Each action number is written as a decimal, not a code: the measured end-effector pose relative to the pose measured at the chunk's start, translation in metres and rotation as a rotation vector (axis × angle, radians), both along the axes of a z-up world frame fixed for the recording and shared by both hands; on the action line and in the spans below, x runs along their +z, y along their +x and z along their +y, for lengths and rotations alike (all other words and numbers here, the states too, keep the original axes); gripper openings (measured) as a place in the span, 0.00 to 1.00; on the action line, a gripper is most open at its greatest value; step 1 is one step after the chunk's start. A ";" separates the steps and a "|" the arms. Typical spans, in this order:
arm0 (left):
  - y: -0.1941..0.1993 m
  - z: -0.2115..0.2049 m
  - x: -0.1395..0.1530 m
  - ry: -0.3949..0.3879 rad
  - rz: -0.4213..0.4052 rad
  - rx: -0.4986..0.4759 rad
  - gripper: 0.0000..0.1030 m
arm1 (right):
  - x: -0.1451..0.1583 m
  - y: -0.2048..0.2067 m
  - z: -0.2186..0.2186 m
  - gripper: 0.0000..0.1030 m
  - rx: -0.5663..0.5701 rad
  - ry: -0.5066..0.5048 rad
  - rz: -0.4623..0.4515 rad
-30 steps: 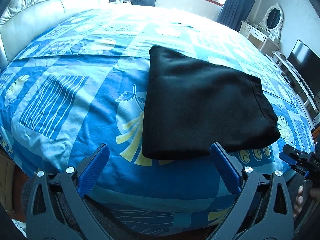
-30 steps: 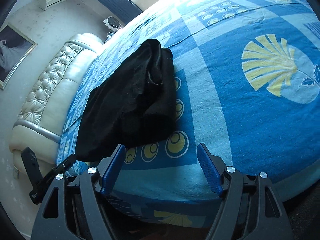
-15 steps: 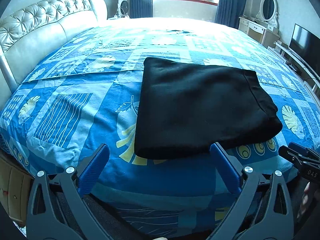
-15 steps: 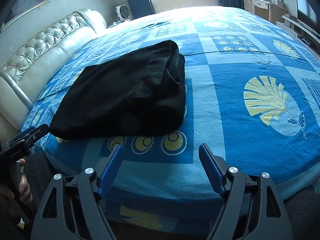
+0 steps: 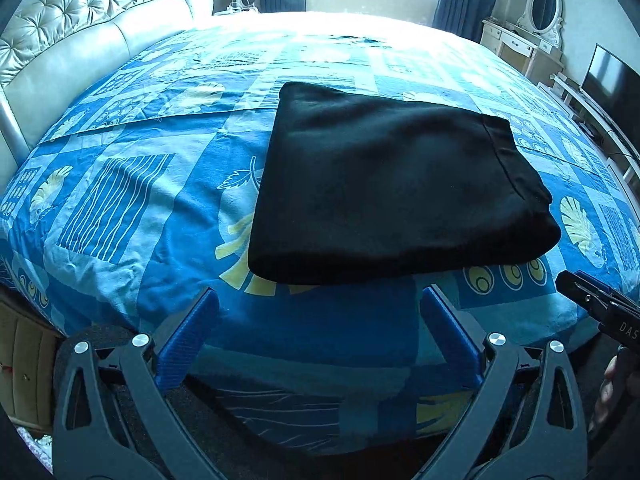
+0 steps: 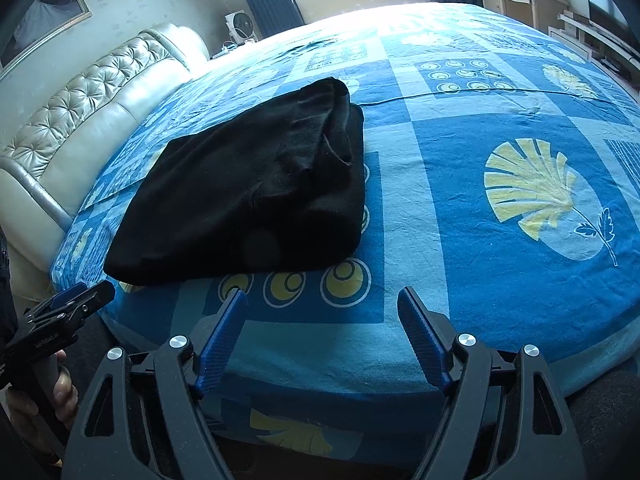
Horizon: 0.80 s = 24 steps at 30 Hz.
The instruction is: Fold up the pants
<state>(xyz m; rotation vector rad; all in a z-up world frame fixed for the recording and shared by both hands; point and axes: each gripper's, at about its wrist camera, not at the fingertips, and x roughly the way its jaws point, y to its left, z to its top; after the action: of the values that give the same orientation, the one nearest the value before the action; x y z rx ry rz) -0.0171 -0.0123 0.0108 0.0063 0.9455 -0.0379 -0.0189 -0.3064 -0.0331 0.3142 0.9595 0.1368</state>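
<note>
The black pants [image 5: 384,184] lie folded on the blue bed [image 5: 132,184]. Both claws — left claw [image 5: 320,300], right claw [image 6: 322,300] — hover spread wide and empty, near the bed's edge.

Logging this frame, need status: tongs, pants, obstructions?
Left tongs open, empty. Right tongs open, empty. Pants folded, flat on bed, untouched. Nothing in the way.

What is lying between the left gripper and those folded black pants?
Nothing: only bare blue bedspread separates the open left gripper from the pants, in the left wrist view.
</note>
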 end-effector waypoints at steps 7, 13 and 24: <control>0.001 0.005 0.005 -0.024 -0.009 0.009 0.98 | -0.002 0.000 0.001 0.74 0.006 -0.002 0.009; 0.002 0.002 0.003 -0.005 0.005 0.007 0.98 | -0.004 0.001 0.001 0.74 0.010 0.000 0.020; 0.003 0.004 0.001 0.012 0.016 0.026 0.98 | -0.008 0.002 0.003 0.74 0.024 0.006 0.039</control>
<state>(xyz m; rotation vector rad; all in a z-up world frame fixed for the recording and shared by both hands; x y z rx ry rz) -0.0140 -0.0088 0.0114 0.0045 0.9620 -0.0080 -0.0169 -0.3035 -0.0412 0.3118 1.0022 0.1563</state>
